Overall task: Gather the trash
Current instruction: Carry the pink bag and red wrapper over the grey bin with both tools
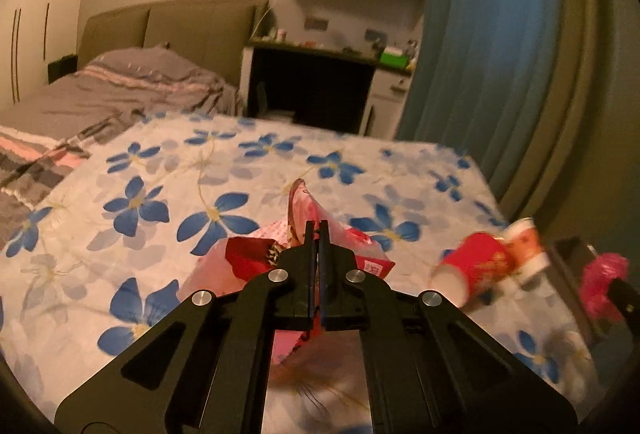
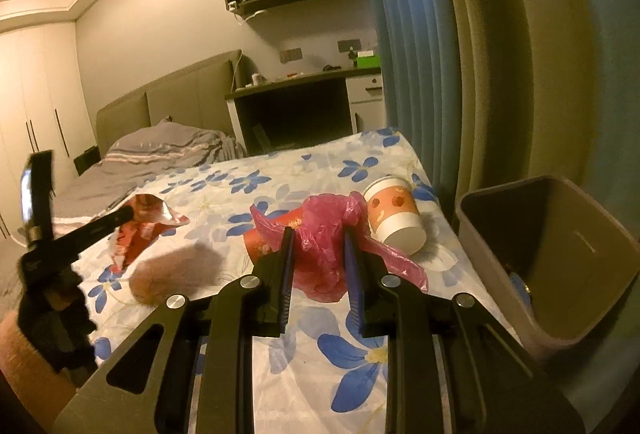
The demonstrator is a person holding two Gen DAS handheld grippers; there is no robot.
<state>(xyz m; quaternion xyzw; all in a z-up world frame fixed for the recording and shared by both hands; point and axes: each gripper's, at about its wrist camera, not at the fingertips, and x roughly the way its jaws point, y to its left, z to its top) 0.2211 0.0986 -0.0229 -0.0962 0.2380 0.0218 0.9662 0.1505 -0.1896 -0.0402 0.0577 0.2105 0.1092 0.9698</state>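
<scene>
My left gripper (image 1: 317, 230) is shut on a pink and red snack wrapper (image 1: 308, 209) above the floral bedsheet (image 1: 168, 193); the same gripper (image 2: 126, 213) and wrapper (image 2: 142, 230) show at the left of the right wrist view. My right gripper (image 2: 318, 238) holds a crumpled pink plastic bag (image 2: 324, 230) between its partly closed fingers. Behind the bag a red tube (image 2: 272, 234) lies on its side. An orange and white paper cup (image 2: 396, 218) lies tipped beside it. The cups also show in the left wrist view (image 1: 484, 266).
A brown trash bin (image 2: 560, 258) stands at the bed's right edge, open, with something blue inside. A brown fluffy object (image 2: 176, 270) lies on the sheet. A blue curtain (image 2: 412, 53) hangs behind the bin. A desk (image 2: 296, 105) stands beyond the bed.
</scene>
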